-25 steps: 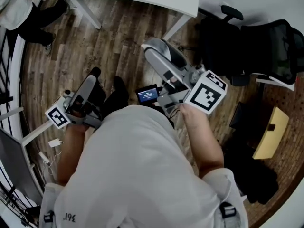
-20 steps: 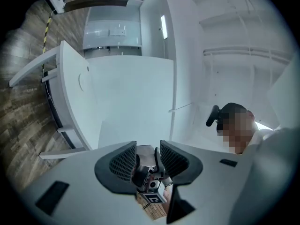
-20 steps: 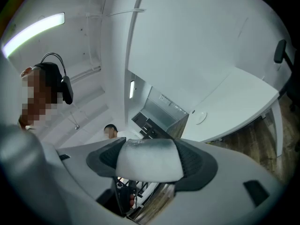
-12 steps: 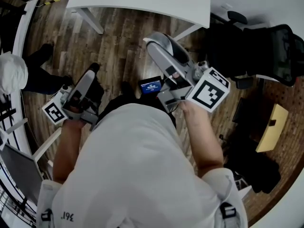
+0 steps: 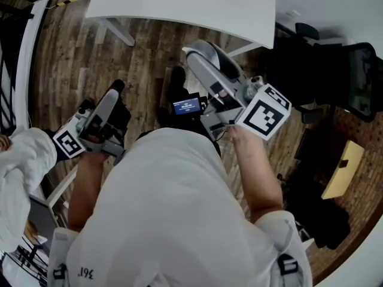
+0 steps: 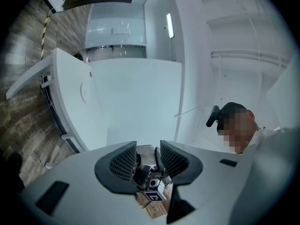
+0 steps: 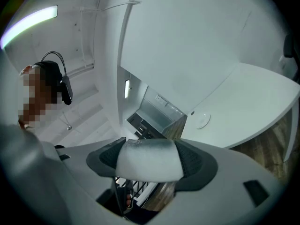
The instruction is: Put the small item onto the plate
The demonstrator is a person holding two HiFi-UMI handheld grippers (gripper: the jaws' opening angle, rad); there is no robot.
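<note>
Filling the lower half of the head view, a person's white shirt (image 5: 173, 220); beyond it, wood floor (image 5: 143, 58). Along the top edge, a white table (image 5: 179, 5); at upper right, a black chair (image 5: 335, 70). At the left edge, lower down, another person's white sleeve (image 5: 18, 172). Right of centre, the right gripper (image 7: 147, 159), its marker cube (image 5: 263, 113) turned up toward the camera, jaws clenched on the small item (image 7: 145, 168): a pale block smudged grey along its top, low in the middle of the right gripper view. At middle left, the left gripper (image 6: 148, 154), jaws parted by a narrow gap, nothing gripped. Between the two grippers, a small lit screen (image 5: 186, 106).
</note>
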